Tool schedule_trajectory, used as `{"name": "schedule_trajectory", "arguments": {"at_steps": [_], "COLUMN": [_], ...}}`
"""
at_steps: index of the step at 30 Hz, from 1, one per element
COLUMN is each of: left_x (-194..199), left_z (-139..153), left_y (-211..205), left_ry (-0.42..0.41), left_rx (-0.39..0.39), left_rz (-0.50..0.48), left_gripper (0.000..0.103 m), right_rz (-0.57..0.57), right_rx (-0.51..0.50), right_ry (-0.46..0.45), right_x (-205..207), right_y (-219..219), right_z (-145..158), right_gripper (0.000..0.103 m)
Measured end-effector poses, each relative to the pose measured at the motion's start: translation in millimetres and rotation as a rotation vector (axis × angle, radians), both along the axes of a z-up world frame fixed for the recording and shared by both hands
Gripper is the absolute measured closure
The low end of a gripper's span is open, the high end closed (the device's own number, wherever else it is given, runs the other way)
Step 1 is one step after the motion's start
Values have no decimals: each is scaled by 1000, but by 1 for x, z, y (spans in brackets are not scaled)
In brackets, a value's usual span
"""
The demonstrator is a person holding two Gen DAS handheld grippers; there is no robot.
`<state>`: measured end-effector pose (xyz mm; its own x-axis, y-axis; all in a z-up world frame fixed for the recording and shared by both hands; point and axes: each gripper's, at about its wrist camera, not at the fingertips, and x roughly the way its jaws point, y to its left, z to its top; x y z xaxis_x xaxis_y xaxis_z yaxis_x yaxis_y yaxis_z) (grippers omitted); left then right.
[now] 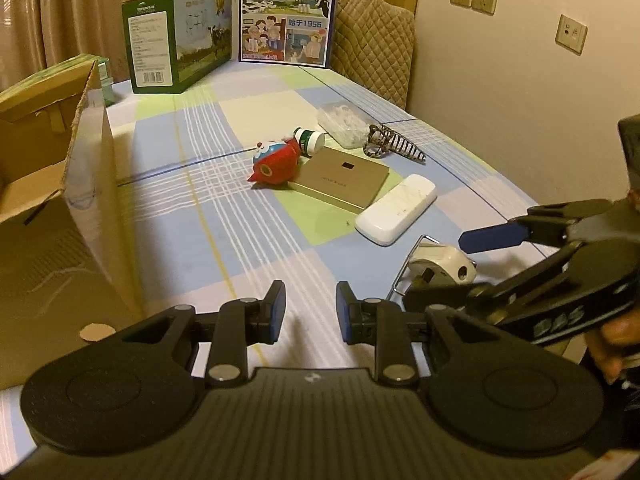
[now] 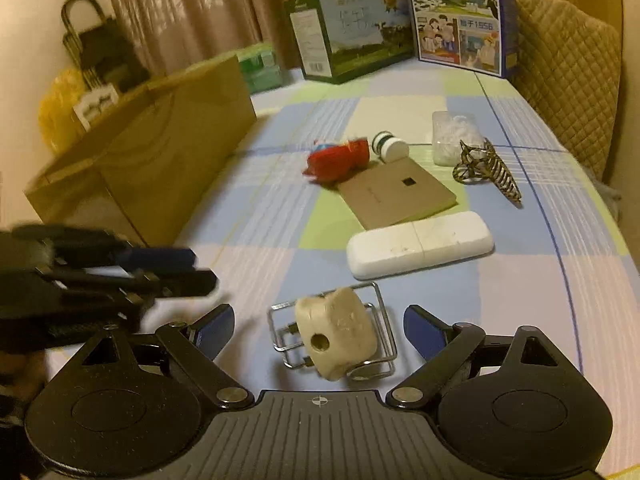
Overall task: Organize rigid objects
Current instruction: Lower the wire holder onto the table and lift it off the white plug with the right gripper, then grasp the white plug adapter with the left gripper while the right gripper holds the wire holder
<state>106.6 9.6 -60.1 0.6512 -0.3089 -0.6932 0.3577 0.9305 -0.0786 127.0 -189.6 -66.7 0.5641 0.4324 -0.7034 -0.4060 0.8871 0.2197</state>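
A beige block (image 2: 340, 332) with a round hole lies on a small wire rack (image 2: 362, 287) near the table's front. My right gripper (image 2: 319, 314) stands open, one finger on each side of the block, and neither pad touches it. The left wrist view shows the same block (image 1: 444, 262) and right gripper (image 1: 452, 260) at its right edge. My left gripper (image 1: 310, 292) is shut with nothing in it, over bare tablecloth left of the rack. Further back lie a white case (image 2: 420, 244), a flat tan box (image 2: 396, 196), a red toy (image 2: 340, 158), a green-and-white bottle (image 2: 390, 146) and a striped hair claw (image 2: 486, 168).
An open cardboard box (image 1: 40, 184) stands at the left of the table. Two milk cartons (image 2: 352, 32) stand at the far end beside a quilted chair back (image 2: 568, 80). A clear plastic container (image 2: 452, 136) sits behind the hair claw. A person's hand (image 1: 616, 344) holds the right gripper.
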Motion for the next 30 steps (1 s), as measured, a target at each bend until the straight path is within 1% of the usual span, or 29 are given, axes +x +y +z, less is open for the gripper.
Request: {"name": "schedule_trajectory", "arguments": {"at_steps": [1, 3, 5, 6, 7, 9, 12, 15, 18, 19, 21, 24, 27, 28, 29, 30], "left_x": [0, 0, 0, 0, 0, 0, -1, 0, -1, 0, -1, -2, -3, -3, -2, 0], "left_z": [0, 0, 0, 0, 1, 1, 2, 3, 3, 2, 2, 2, 1, 0, -1, -2], "left_y": [0, 0, 1, 1, 2, 3, 6, 7, 7, 6, 4, -5, -28, -35, -43, -51], "left_ry": [2, 2, 0, -1, -2, -3, -6, -7, -8, -8, -10, -29, -60, -70, -78, -85], "left_rx": [0, -2, -7, -9, -10, -14, -19, -22, -19, -18, -19, -15, 5, 10, 16, 19], "left_rz": [1, 3, 5, 8, 11, 21, 33, 37, 28, 25, 14, -33, -134, -164, -196, -220], "left_gripper": [81, 81, 81, 81, 81, 81, 81, 81, 81, 81, 81, 81, 80, 75, 65, 58], "right_rz": [-4, -18, -17, -9, -8, 1, 3, -4, -6, -1, -5, -54, -103, -113, -121, -133], "right_rx": [-27, -28, -22, -30, -36, -54, -63, -34, -3, 22, 47, 53, 58, 53, 51, 48], "right_ry": [-6, 9, 22, 19, 5, -26, -100, -140, -210, -225, -227, -227, -209, -209, -209, -209], "right_x": [0, 1, 3, 2, 0, -3, -11, -13, -18, -18, -15, -7, 3, 5, 6, 7], "right_y": [4, 3, 1, 2, 2, 3, 4, 1, -1, -2, -4, -15, -32, -38, -43, -49], "right_z": [-3, -10, -11, -11, -9, -5, 5, 13, 26, 30, 35, 39, 40, 41, 41, 42], "right_gripper": [14, 16, 34, 39, 40, 41, 41, 41, 41, 41, 41, 41, 41, 41, 41, 41]}}
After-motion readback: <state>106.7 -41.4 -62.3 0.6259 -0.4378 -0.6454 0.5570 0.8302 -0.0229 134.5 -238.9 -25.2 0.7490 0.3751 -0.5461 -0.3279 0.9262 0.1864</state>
